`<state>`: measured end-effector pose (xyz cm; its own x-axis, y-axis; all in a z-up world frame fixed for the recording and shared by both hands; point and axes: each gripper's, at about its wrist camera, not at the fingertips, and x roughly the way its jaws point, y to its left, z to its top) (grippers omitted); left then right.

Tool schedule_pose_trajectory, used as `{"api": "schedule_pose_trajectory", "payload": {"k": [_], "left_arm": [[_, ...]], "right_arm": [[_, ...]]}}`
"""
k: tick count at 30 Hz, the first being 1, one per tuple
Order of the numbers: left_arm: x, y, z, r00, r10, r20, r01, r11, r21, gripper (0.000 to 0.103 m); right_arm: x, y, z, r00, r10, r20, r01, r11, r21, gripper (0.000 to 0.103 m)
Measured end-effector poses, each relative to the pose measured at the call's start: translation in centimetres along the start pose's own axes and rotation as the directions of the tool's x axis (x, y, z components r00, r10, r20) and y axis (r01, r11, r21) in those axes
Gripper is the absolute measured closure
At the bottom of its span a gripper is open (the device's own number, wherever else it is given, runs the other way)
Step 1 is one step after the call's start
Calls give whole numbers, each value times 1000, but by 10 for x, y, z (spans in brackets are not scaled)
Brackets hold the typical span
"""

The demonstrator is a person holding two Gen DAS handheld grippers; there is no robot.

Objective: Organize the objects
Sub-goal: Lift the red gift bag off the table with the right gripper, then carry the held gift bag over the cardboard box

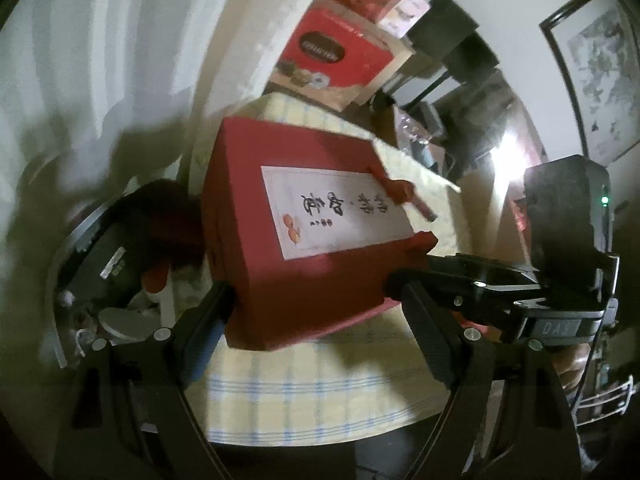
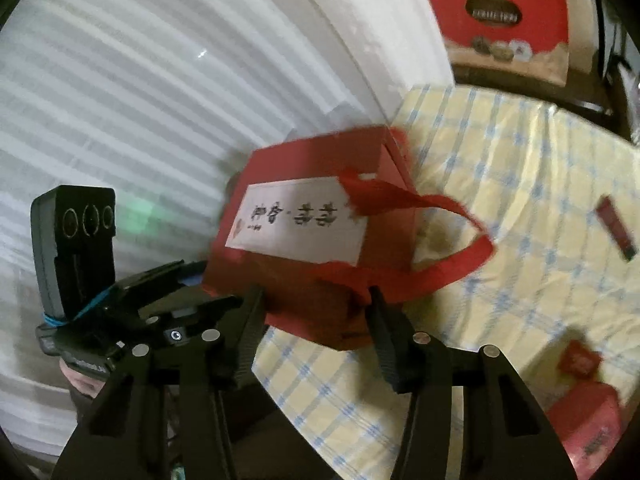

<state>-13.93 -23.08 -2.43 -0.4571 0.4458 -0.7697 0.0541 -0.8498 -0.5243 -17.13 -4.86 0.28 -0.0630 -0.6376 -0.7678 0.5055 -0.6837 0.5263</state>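
Fingers of the right gripper (image 2: 316, 300) are straddling the near lower edge of the red gift bag (image 2: 320, 236), though whether the pads are pressing it is unclear. The left gripper (image 1: 316, 292) is standing spread around the same bag's near corner, not pinching. The bag is sitting on the yellow checked tablecloth (image 2: 520, 184), its red handles (image 2: 448, 216) flopping sideways, beside the white corrugated wall (image 2: 140, 80).

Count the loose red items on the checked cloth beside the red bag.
3: slim dark box at right edge, small packet lower right, larger box below it. The bag may hide more.
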Motion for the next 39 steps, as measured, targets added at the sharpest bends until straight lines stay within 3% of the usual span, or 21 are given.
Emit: {"api": "schedule_pose_trajectory", "payload": {"k": [14,24,39], "left_arm": [[-14,-107,33,992,-100,71,93,990,105,20],[-7,-210,53,980,-180,79,160,964,212,20],[39,-339,60,966,-260,0,246,913,326,20]], "right_arm": [[-120,-8,2,981,-106,164,115,992,-44,51],[-223,-27,-4,933,-225,281,236,972,-8,52],[-333,-93,-32,871,-331,364,298,944,144,52]]}}
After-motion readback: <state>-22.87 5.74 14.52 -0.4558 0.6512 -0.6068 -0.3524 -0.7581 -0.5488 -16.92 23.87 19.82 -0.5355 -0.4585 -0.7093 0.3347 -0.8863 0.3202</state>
